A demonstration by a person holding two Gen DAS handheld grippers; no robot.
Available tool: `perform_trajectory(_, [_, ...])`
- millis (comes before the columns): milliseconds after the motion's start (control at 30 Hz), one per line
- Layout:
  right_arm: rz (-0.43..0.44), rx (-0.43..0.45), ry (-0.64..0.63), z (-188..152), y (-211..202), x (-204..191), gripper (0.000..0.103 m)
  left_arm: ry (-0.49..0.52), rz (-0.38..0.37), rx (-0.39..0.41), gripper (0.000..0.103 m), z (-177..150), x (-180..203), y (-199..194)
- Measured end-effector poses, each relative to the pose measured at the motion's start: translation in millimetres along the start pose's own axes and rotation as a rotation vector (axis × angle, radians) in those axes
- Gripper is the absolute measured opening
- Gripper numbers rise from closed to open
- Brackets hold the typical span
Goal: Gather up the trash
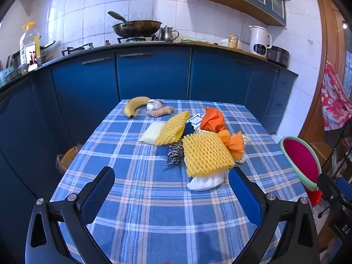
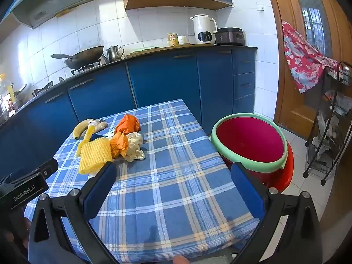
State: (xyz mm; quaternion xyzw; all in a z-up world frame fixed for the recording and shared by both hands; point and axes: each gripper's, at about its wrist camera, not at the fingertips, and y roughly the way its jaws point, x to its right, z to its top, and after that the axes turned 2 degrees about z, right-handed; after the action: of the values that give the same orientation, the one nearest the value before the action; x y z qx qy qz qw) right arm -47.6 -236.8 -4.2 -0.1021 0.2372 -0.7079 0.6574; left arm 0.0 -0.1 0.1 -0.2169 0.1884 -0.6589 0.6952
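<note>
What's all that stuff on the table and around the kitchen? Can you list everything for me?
Foam fruit nets: 2, yellow, middle of the table.
Crumpled bags: 2, orange, behind the nets.
White wad: 1, under the nearer net.
Pale packet: 1, left of the far net.
Banana: 1, yellow, far left of the table.
Garlic and ginger: 1 each, beside the banana.
Tablecloth: 1, blue plaid.
Bin: 1, red with a green rim, right of the table.
Wok: 1, dark, on the stove.
Kettle: 1, white, on the counter.
Oil bottle: 1, clear, far left counter.
Left gripper: jaws open, empty.
Right gripper: jaws open, empty.
</note>
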Motion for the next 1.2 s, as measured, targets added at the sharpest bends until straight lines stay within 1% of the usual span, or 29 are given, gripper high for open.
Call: perform_trajectory(1200, [-0.004, -0.01, 0.0, -1.6, 2.2, -0.6, 0.102, -0.009, 0.002, -0.008, 0.103, 0.1, -4.3, -0.6])
